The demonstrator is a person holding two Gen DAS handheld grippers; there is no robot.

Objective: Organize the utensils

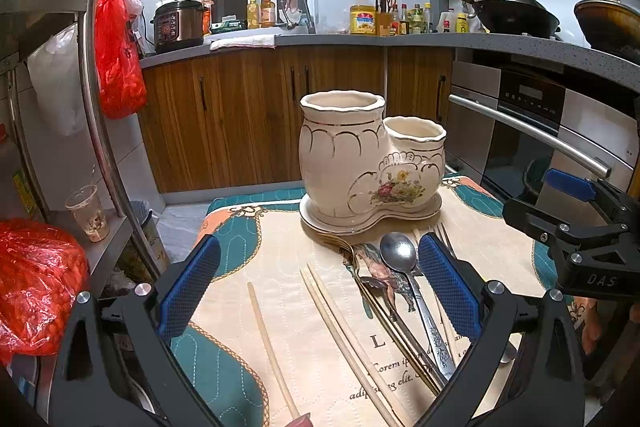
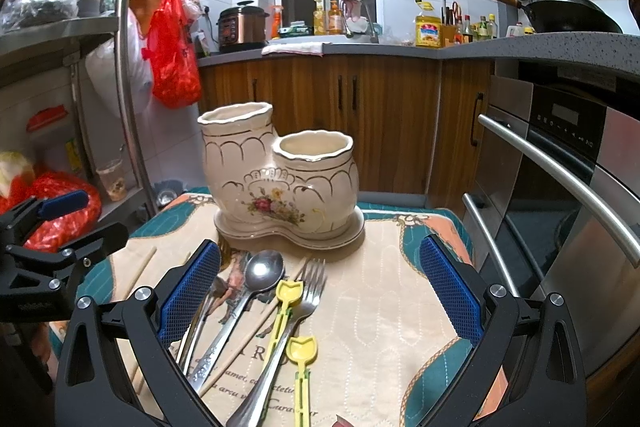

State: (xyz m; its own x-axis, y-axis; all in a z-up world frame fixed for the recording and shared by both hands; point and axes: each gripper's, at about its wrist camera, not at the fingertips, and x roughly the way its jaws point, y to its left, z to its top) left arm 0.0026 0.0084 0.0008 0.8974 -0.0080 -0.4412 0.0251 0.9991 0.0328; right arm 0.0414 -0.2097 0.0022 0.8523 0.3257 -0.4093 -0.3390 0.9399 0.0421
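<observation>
A cream ceramic holder (image 1: 368, 159) (image 2: 280, 175) with two openings stands at the far end of a patterned mat (image 1: 288, 307) (image 2: 380, 291). In front of it lie a steel spoon (image 1: 400, 259) (image 2: 262, 271), a gold fork (image 1: 360, 279), a steel fork (image 2: 308, 291), wooden chopsticks (image 1: 340, 327) (image 2: 140, 271) and two yellow plastic picks (image 2: 288, 295). My left gripper (image 1: 320, 287) hovers open above the chopsticks and spoon. My right gripper (image 2: 320, 291) hovers open over the forks and picks. Both hold nothing.
Wooden cabinets (image 1: 240, 115) and a grey counter (image 1: 340, 41) with bottles run behind. An oven (image 2: 568, 187) with steel handles stands close on the right. A metal shelf (image 1: 96, 107) with red bags (image 1: 36, 287) and a plastic cup (image 1: 88, 213) stands on the left.
</observation>
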